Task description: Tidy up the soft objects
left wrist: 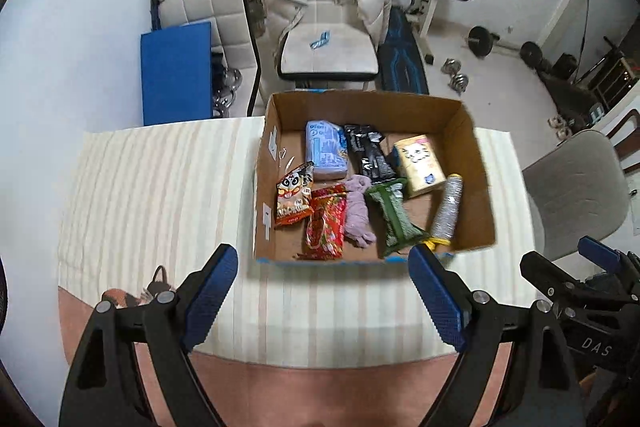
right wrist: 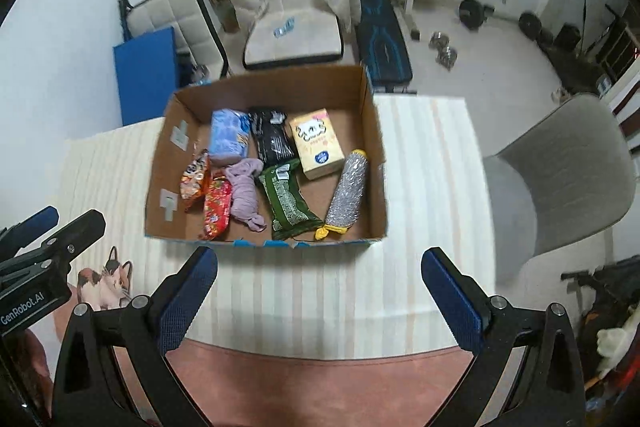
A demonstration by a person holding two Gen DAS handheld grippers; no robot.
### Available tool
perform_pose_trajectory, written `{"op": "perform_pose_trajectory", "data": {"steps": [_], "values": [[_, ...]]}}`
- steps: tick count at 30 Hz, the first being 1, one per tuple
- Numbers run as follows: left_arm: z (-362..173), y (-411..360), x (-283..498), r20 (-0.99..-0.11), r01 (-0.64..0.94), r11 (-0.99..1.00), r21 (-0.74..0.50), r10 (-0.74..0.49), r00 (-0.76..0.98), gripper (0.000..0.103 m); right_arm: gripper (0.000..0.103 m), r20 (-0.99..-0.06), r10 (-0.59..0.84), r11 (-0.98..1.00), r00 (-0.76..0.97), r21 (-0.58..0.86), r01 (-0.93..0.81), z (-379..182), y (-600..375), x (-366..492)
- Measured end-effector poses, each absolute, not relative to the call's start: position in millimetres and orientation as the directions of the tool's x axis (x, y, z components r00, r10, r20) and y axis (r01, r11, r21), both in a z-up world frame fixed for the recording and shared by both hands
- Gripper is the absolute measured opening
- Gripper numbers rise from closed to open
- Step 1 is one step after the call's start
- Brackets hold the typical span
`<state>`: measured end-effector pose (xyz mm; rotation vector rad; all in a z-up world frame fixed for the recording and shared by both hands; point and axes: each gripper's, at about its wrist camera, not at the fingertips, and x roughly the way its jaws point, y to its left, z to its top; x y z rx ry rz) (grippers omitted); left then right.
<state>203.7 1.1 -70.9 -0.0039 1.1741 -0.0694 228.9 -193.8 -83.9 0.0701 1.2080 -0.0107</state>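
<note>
Jaws on left gripper (left wrist: pixel 323 291) and right gripper (right wrist: pixel 320 291) both standing wide apart, gripping nothing, hanging over near edge of table (right wrist: pixel 420 187) short of cardboard box (right wrist: pixel 374 147). Box sitting on table, holding blue tissue pack (right wrist: pixel 228 137), black packet (right wrist: pixel 272 139), cream box (right wrist: pixel 318 143), purple cloth (right wrist: pixel 244 193), green packet (right wrist: pixel 288 203), two red snack bags, silver spool (right wrist: pixel 346 195) lying beside right wall.

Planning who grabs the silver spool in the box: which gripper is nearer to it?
Right, though narrowly. The silver spool lies ahead, between the right gripper's fingers; for the left gripper, it sits off toward its right finger.
</note>
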Motion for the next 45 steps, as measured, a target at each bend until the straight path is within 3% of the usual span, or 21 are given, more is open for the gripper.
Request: {"op": "perform_pose_trajectory", "data": {"steps": [9,22,30,32,45], "values": [[-14,6,137,-0.886,0.048,0.999,-0.013,-0.034,0.463,0.087,0.103,-0.887,0.044,0.999,0.459,0.049,-0.002,-12,-181,148],[27,9,91,-0.853,0.05,0.998,-0.03,-0.052,0.519,0.087,0.103,-0.838,0.052,0.999,0.543,0.044,-0.027,56,-178,83],[33,9,88,-0.826,0.032,0.999,-0.019,-0.033,0.563,0.087,0.103,-0.796,-0.004,0.999,0.605,0.018,0.03,71,-187,77],[35,9,88,-0.814,0.021,1.0,-0.006,-0.018,0.581,0.1,0.103,-0.791,-0.01,0.999,0.612,0.018,0.04,73,-189,80],[38,5,98,-0.78,-0.006,1.0,0.026,0.024,0.626,0.1,0.103,-0.764,-0.035,0.998,0.645,0.002,0.056,75,-188,103]]}}
